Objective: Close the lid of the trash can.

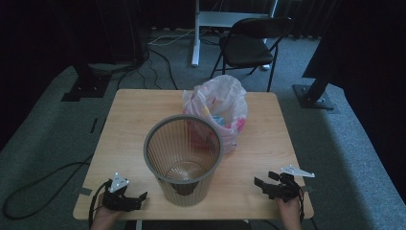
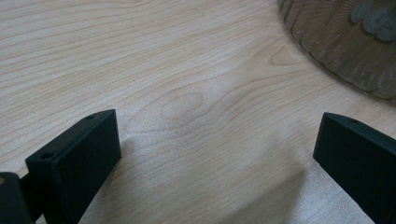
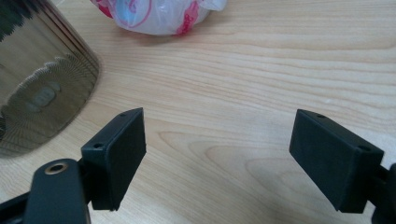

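On the wooden bench, a ribbed, see-through wastebasket stood upright near the front edge, with a filled plastic bag touching its far side. At the front corners, the left tool and the right tool rested low over the wood, one on each side of the basket and apart from it. Both tools had their jaws spread wide, holding nothing.

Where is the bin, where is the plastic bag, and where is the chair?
bin (image 1: pixel 184 143): high view, on its ribbed inner wall.
plastic bag (image 1: pixel 230 98): high view, on its crinkled upper side.
chair (image 1: pixel 246 48): high view, on its dark seat.
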`<state>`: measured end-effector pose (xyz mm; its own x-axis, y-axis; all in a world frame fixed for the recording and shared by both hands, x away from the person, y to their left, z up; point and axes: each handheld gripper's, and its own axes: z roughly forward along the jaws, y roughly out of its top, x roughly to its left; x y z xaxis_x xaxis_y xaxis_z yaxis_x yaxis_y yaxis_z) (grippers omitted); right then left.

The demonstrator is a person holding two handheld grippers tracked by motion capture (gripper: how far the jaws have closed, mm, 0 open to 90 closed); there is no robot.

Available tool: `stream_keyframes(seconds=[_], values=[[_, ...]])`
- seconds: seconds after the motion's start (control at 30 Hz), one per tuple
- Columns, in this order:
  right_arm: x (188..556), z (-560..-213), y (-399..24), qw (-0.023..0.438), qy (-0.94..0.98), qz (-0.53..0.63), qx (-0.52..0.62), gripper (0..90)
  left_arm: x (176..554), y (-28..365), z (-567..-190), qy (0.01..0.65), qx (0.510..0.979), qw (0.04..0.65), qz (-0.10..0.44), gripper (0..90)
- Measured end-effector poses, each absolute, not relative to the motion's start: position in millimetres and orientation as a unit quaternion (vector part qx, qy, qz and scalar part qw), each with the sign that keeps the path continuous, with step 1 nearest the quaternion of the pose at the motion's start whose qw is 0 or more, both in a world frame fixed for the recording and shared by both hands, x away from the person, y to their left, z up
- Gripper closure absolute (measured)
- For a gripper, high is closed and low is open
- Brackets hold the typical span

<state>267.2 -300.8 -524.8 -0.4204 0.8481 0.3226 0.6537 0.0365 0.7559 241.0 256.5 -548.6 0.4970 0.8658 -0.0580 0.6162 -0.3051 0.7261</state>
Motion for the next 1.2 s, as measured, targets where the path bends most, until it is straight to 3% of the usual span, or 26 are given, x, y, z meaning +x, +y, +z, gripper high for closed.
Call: stream_keyframes(seconds=[1.2], values=[[240.6, -540.1, -320.9, 0.16, 0.697, 0.418, 0.56, 17.9, 240.7, 256.2, -548.9, 0.467, 0.791, 0.353, 0.178, 0.8]])
